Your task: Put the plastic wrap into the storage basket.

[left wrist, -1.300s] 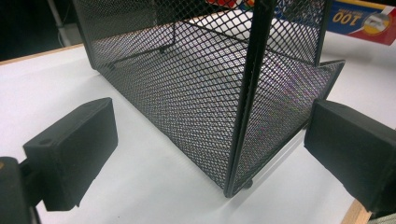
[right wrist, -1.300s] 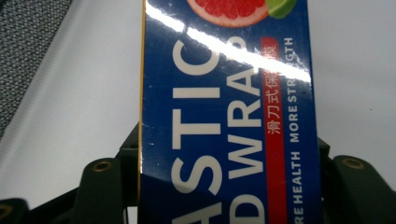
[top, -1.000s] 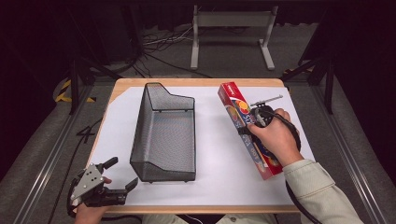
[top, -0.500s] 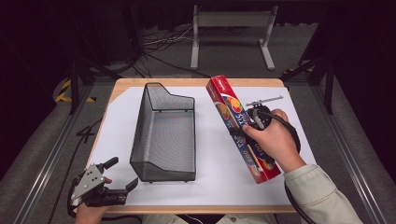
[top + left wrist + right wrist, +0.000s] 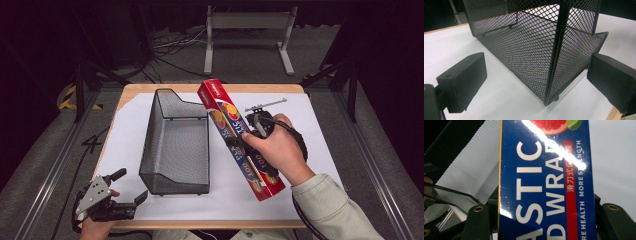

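A long red and blue plastic wrap box (image 5: 239,136) is held off the table, its far end tilted toward the black mesh basket (image 5: 175,145). My right gripper (image 5: 250,140) is shut on the box at mid-length, under a person's hand. In the right gripper view the box (image 5: 544,180) sits between the two jaws, with the basket (image 5: 456,157) at the left. My left gripper (image 5: 131,187) rests at the table's front left corner, open and holding nothing. In the left gripper view its fingers (image 5: 461,82) stand wide apart, facing the near corner of the basket (image 5: 554,50).
A white sheet (image 5: 310,135) covers the wooden table (image 5: 235,89). A small metal piece (image 5: 265,104) lies on the sheet just beyond the right hand. Dark floor, cables and a metal stand (image 5: 247,37) lie past the far edge.
The right gripper has lifted the box off the sheet and carried it left toward the basket, raising its far end. The left gripper has stayed put.
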